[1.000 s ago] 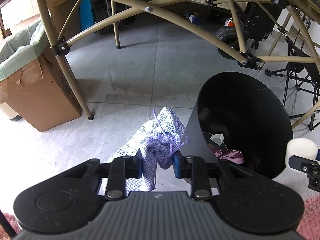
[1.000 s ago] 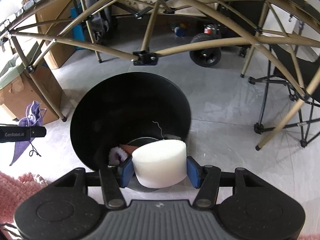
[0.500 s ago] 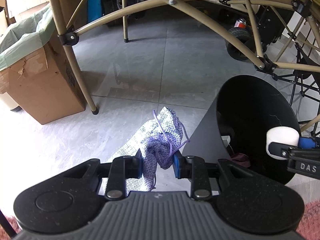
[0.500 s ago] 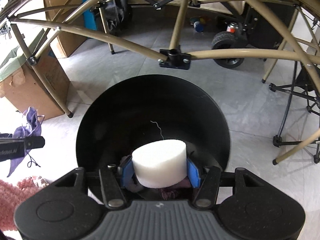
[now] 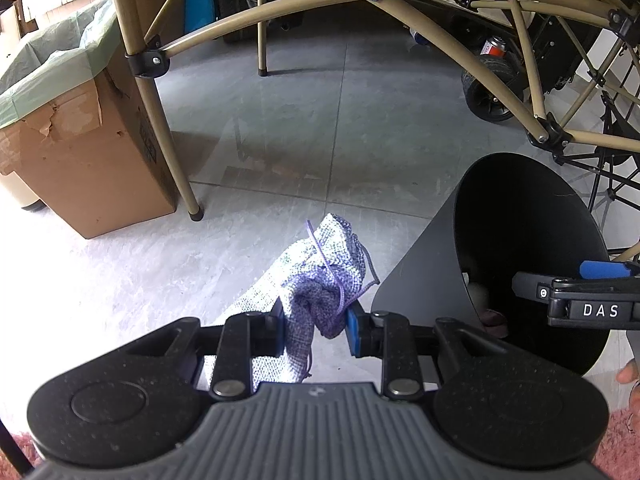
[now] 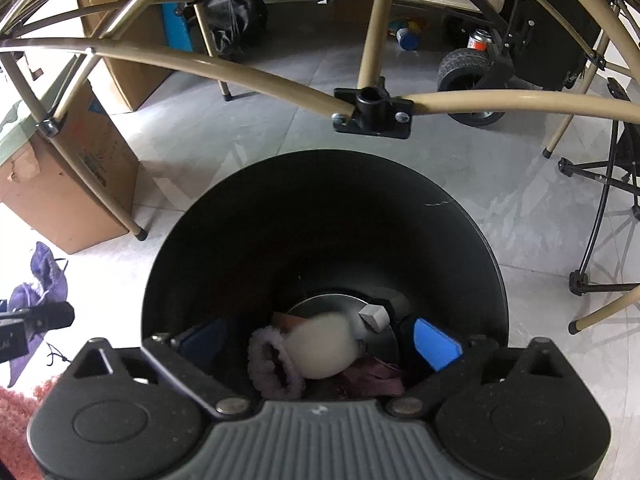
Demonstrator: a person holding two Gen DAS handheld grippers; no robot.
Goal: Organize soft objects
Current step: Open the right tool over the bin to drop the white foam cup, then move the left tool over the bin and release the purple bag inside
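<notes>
Grey floor tiles (image 5: 304, 128) spread out under a tan tube frame (image 6: 248, 74), with a torn cardboard box (image 5: 80, 160) to one side and a wheeled cart further back. On that floor we have a tall black bin (image 6: 324, 216), and our right gripper (image 6: 320, 342) hangs over its mouth. Its jaws have just been opening and now stand spread wide, with nothing pressed between the blue pads (image 6: 434, 344). Below them the white foam cylinder (image 6: 324, 350) shows as a blur inside the bin, clear of both pads, so we judge it is dropping or has only just landed.

Our left gripper (image 5: 316, 320) is clamped tight on the purple-and-white knitted pouch (image 5: 324, 276), which bunches up between its pads with its drawstring dangling. It sits just beside the bin's outer wall, not over the opening.

As we read it, the task is partly done. Counting what is in the bin: one foam cylinder, one fuzzy pink-rimmed item (image 6: 272, 364), one dark maroon cloth (image 6: 372, 376), and one small grey block (image 6: 374, 316) whose nature we cannot tell. Outside it we count one pouch, held. A strip of pink shaggy rug (image 5: 616, 452) edges the views; whether more soft things wait there we cannot see. What is left, at least, is bringing the pouch over the rim and letting it go.
</notes>
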